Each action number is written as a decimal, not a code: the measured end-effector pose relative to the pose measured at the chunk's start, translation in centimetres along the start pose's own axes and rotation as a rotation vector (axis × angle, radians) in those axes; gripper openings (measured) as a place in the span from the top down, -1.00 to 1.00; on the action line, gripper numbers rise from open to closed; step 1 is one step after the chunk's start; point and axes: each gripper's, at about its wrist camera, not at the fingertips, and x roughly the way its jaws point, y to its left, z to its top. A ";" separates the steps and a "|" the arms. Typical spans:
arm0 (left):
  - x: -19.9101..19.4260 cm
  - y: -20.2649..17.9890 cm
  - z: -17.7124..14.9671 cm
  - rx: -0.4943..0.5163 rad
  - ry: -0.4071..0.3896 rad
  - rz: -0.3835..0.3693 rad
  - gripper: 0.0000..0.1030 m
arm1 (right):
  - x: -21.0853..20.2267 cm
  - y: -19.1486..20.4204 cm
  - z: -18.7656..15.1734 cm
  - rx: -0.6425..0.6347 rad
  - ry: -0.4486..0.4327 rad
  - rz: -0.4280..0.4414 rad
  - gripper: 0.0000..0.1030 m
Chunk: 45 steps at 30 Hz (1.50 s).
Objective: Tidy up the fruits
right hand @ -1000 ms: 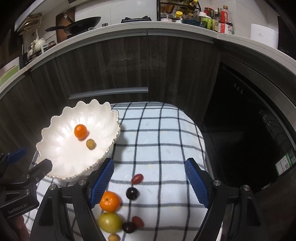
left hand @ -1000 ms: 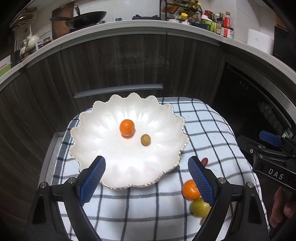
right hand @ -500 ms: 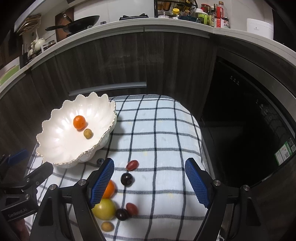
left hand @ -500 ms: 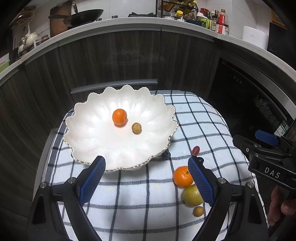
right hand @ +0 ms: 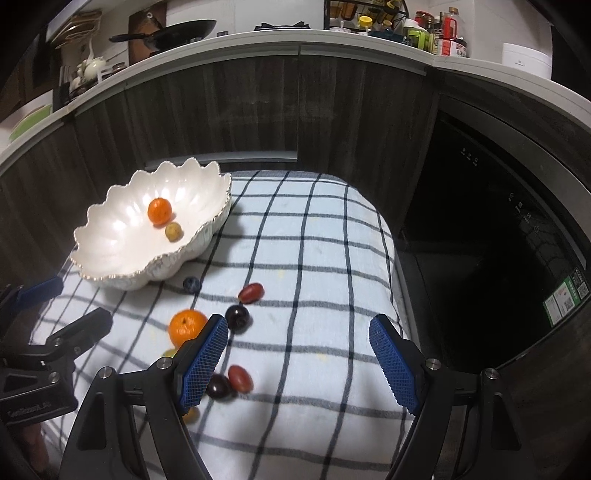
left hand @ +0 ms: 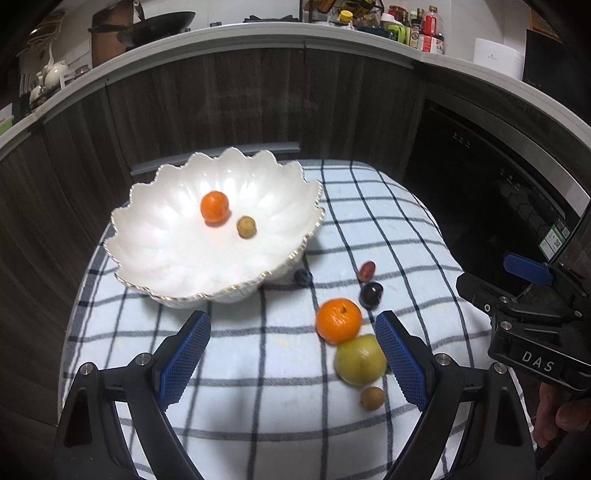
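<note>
A white scalloped bowl (left hand: 177, 258) is seen at the far left of a checked cloth (left hand: 258, 369) spread over a small table, in front of dark cabinets (left hand: 258, 103). Inside the bowl an orange (left hand: 214, 206) and a small tan fruit (left hand: 246, 226) are found, just beside each other. The remaining fruits are scattered on the cloth to the right of the bowl: a blueberry (left hand: 303, 277) close to the bowl's base, a red grape (left hand: 367, 268), a dark grape (left hand: 371, 294), a second orange (left hand: 338, 320) touching a green fruit (left hand: 360, 359), and a small brown fruit (left hand: 373, 398) nearest the camera. In the right wrist view a further red grape (right hand: 240, 377) and dark grape (right hand: 218, 386) are seen, touching each other, beside the right gripper's left pad. The left gripper (left hand: 291, 358) is held above the cloth with its jaws wide apart and nothing is gripped; the second orange and the green fruit lie just inside its right pad. The right gripper (right hand: 297, 363) is likewise held with its jaws well apart and empty, over bare cloth to the right of the fruits. A pan (right hand: 177, 31) and bottles (right hand: 436, 35) are visible on the counter behind.
</note>
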 end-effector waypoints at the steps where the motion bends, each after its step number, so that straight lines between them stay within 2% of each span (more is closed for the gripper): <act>1: 0.1 -0.3 -0.2 0.006 0.005 -0.005 -0.78 | -0.1 -0.1 -0.2 -0.007 -0.001 0.004 -0.55; 12: 0.6 -3.3 -1.6 0.092 0.005 -0.032 -0.76 | 0.3 -0.7 -2.3 -0.104 0.012 0.027 -0.55; 19: 1.5 -4.2 -2.5 0.143 0.016 -0.030 -0.60 | 1.3 -0.5 -3.8 -0.148 0.036 0.075 -0.53; 22: 2.0 -4.2 -2.7 0.144 0.028 -0.030 -0.60 | 1.9 -0.3 -4.2 -0.169 0.046 0.087 -0.52; 32: 3.5 -5.4 -3.8 0.195 0.049 -0.034 -0.48 | 3.8 0.5 -5.2 -0.278 0.089 0.162 -0.21; 43: 3.9 -6.2 -4.7 0.264 0.027 -0.036 -0.39 | 4.9 1.0 -5.8 -0.375 0.078 0.236 -0.16; 45: 4.1 -6.4 -5.0 0.281 0.028 -0.035 -0.36 | 5.1 1.1 -6.0 -0.383 0.082 0.247 -0.10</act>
